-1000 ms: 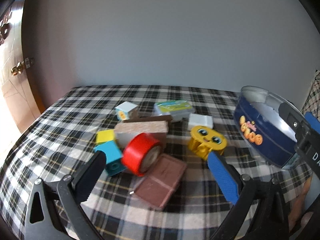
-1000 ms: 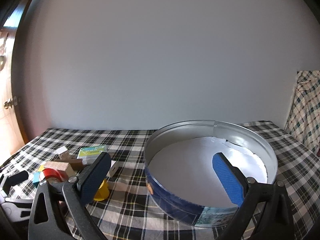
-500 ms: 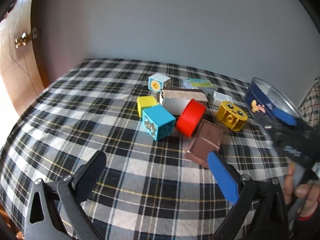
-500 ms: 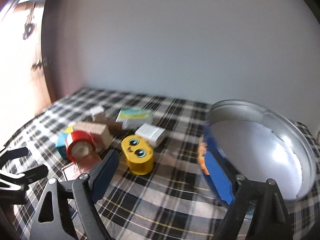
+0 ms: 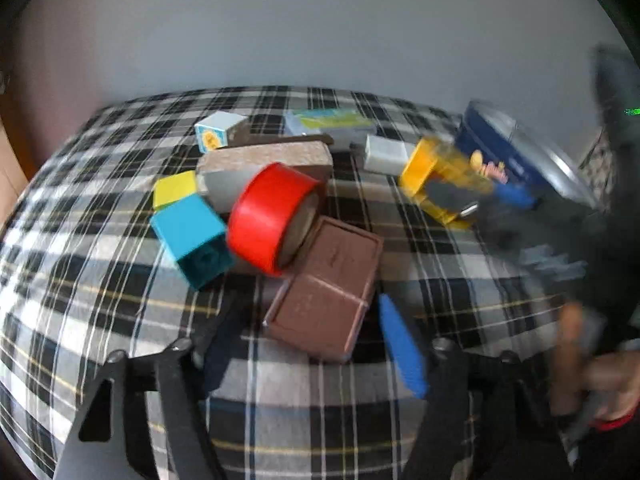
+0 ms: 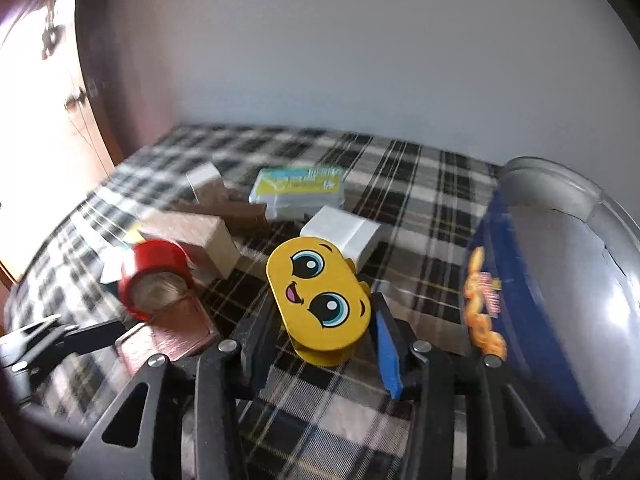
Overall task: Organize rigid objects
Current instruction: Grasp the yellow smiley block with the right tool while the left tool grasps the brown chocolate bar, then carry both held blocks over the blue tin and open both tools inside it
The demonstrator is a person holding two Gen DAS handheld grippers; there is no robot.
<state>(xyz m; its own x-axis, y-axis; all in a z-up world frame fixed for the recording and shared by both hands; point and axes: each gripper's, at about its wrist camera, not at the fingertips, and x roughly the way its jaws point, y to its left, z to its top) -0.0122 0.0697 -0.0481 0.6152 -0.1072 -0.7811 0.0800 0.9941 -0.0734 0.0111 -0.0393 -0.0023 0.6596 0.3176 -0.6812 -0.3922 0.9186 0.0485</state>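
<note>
Right gripper (image 6: 320,344): narrowed around yellow oval face block (image 6: 318,296), low over plaid cloth (image 6: 400,184); blue round tin (image 6: 560,300) right, red tape roll (image 6: 154,276) left. Left gripper (image 5: 308,344): open, flanking brown rectangular tile (image 5: 326,288).

Right gripper (image 5: 472,200) & yellow block (image 5: 440,184) motion-blurred in left view; tin (image 6: 560,280) cut off by edge.

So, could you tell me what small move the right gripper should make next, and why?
Probably close the right gripper on the yellow face block. Its fingers already straddle the block, one on each side, though whether the pads touch it is unclear. The round blue tin sits open just to the right, a likely place to carry it.
</note>
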